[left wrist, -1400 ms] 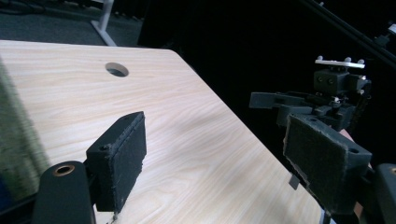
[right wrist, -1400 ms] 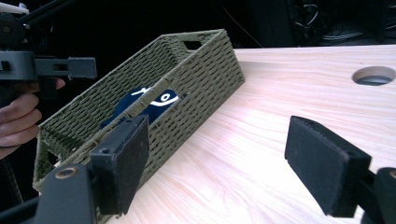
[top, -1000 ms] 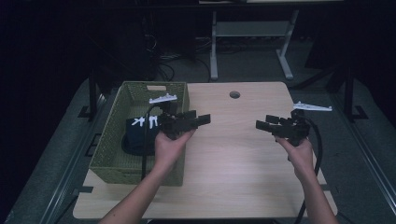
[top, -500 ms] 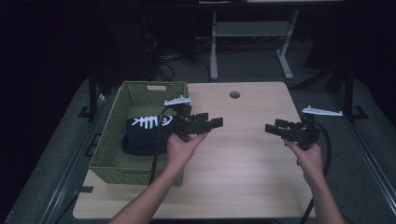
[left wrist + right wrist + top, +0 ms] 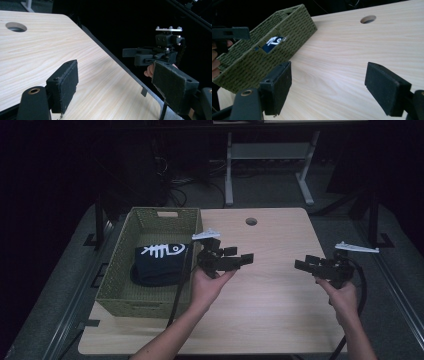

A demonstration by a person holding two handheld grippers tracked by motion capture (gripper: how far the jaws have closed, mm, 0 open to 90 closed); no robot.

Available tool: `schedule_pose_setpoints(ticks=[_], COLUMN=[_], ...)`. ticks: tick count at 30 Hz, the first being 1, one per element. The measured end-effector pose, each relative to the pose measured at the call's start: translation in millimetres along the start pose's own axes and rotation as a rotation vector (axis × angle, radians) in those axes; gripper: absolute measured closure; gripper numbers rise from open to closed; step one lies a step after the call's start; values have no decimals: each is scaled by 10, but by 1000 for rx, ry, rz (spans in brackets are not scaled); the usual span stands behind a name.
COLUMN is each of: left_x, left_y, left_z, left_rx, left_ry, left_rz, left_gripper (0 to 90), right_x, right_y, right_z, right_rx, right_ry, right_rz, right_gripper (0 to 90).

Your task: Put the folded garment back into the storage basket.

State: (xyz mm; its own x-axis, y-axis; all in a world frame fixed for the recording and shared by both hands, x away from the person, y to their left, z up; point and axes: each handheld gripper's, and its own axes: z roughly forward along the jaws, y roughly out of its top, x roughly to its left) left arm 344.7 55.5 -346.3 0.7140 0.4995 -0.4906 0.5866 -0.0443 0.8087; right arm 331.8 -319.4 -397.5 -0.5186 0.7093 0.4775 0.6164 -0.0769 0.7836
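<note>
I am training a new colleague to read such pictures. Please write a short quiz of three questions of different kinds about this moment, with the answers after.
1. True or false: the left gripper holds the dark garment.
2. Where does the dark garment with the white fish-bone print lie? A) on the bare table B) inside the green woven basket C) between the jaws of the right gripper
3. Fill in: near the far edge of the wooden table there is a round ____.

Key
1. False. Its jaws stand apart with nothing between them, above the tabletop.
2. B.
3. hole.
</note>
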Motion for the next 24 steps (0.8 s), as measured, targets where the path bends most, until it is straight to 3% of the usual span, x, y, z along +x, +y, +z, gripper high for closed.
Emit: schedule_pose_setpoints(ticks=[12,24], left_x=[-64,-154], left_y=[-210,-470], left_z=[204,251], left_rx=[27,35], left_ry=[-34,-52], left_rz=[-26,7], left_gripper=[205,206], right_x=[-199,-262], right_y=[-225,-424], right_z=[-189,-299], right_rx=[7,35], right_ry=[-38,-83], right_rz=[38,30], right_gripper=[212,212])
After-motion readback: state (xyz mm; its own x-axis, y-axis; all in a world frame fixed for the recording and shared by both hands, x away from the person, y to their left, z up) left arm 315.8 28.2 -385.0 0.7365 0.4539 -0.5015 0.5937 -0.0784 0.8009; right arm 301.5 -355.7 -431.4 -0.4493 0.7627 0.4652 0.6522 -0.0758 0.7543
